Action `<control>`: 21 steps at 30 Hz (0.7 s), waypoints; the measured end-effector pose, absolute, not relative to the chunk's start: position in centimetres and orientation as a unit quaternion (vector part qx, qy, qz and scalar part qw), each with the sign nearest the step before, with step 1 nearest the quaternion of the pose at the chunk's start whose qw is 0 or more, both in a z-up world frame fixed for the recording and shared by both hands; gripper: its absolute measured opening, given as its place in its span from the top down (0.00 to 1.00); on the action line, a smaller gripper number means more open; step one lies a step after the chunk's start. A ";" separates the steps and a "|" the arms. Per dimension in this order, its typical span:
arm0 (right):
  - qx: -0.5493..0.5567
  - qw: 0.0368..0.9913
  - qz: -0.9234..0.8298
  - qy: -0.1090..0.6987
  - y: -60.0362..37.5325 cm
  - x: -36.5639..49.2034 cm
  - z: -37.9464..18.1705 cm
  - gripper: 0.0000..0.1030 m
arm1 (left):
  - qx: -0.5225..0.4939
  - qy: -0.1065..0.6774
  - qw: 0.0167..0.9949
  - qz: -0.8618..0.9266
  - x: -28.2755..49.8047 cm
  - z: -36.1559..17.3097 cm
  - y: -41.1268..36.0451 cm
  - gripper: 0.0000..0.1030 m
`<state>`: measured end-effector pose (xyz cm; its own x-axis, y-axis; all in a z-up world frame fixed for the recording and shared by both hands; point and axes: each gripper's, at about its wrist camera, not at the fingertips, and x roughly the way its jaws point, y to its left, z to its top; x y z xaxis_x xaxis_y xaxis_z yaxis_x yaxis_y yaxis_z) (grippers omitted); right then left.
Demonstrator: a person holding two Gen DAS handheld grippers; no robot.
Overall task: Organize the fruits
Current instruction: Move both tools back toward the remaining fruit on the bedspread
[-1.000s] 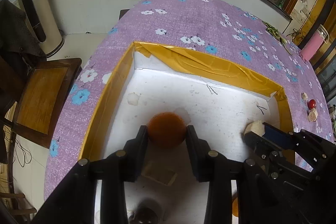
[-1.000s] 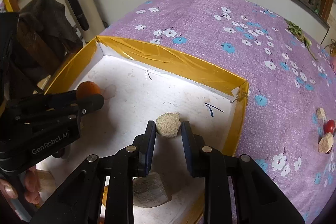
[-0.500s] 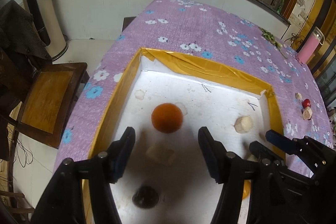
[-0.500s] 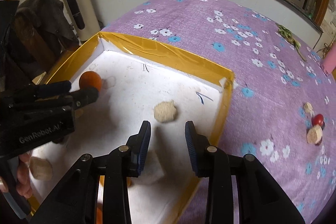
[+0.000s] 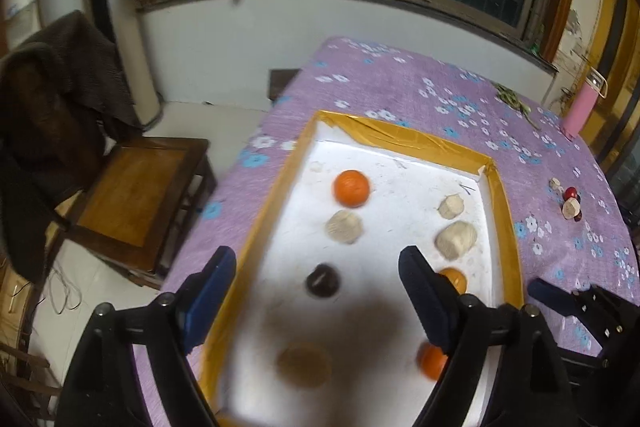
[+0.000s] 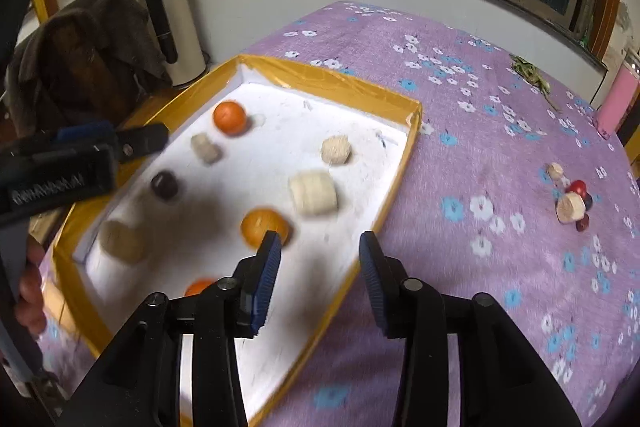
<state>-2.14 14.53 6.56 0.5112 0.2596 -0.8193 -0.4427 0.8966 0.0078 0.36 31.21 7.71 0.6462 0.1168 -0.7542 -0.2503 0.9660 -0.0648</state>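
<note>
Left tongs (image 5: 316,301) released, just opened wide, nothing between; orange (image 5: 351,187) ahead in tray (image 5: 502,227). Right tongs (image 6: 318,275) released, just opening, empty; cream chunk (image 6: 336,150) ahead.

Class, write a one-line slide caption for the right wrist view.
Open right tongs hang empty above the yellow-rimmed tray of oranges and pale fruit pieces.

- The worktop (image 6: 460,155) was covered by a purple cloth printed with white and blue flowers.
- A shallow tray (image 6: 400,183) with yellow-taped walls lay on its near left part.
- A small cluster of fruit pieces (image 6: 572,199) lay apart, right of the tray.
- A green sprig (image 6: 532,73) and a pink bottle (image 5: 582,107) sat toward the far right edge.
</note>
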 end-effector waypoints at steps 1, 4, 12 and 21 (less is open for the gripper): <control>-0.098 0.862 0.206 0.453 14.3 -2.7 6.5 0.60 | -0.082 0.405 0.904 0.109 -0.3 7.9 31.4 0.14; -0.085 0.857 0.218 0.460 13.3 -4.5 6.4 0.59 | -0.079 0.388 0.909 0.132 -2.7 8.3 31.8 0.11; -0.103 0.860 0.221 0.449 11.6 -8.2 6.4 0.49 | -0.100 0.372 0.909 0.157 -7.3 7.6 32.5 0.06; -0.110 0.860 0.233 0.441 10.8 -9.3 6.9 0.47 | -0.115 0.370 0.904 0.183 -9.7 7.0 32.0 0.06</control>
<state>-9.31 10.84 6.88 0.5028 0.3044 -0.8090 -0.4982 0.8669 0.0165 -9.73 31.96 7.04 0.6592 0.2457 -0.7107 -0.4161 0.9064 -0.0725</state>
